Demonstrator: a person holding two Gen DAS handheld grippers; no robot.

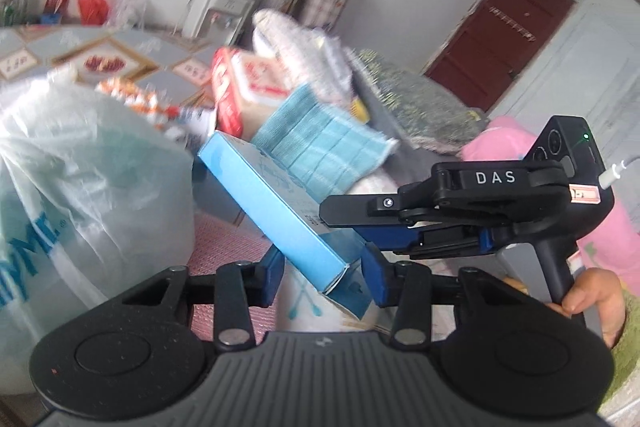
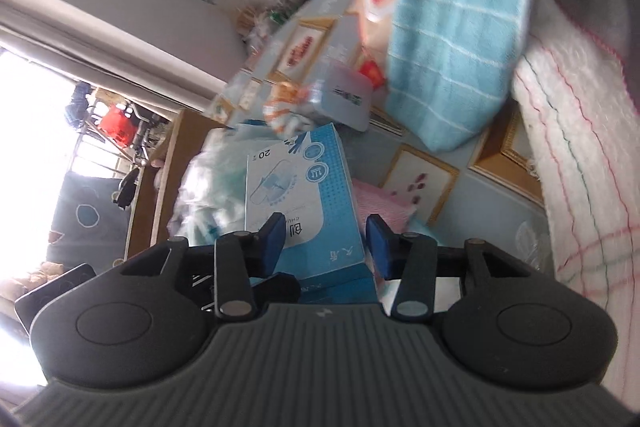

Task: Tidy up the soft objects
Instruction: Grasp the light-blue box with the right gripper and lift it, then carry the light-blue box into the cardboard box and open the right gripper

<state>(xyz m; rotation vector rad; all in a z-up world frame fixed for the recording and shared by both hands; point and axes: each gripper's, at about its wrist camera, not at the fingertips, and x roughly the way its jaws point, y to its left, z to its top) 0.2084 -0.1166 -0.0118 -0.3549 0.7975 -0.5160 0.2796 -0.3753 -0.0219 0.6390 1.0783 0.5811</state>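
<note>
- As both hands share one load, the left wrist view shows a light blue box held slantwise above the cluttered surface, its near corner squeezed between the blue pads of the left hand-held gripper, which stands partly closed and clamped on that carton.
- From the right, the right hand-held gripper reaches in level and bites the same box at its side, a hand on its handle; the two-sided hold looks meant to keep the long carton steady.
- A folded teal towel lies just behind the box, beside a clear plastic bag.
- In the right wrist view, the box runs lengthwise between the pads of the right hand-held gripper, narrowed onto it and gripping.
- The teal towel rests beyond, leaning against a white striped blanket, apparently awaiting sorting.
</note>
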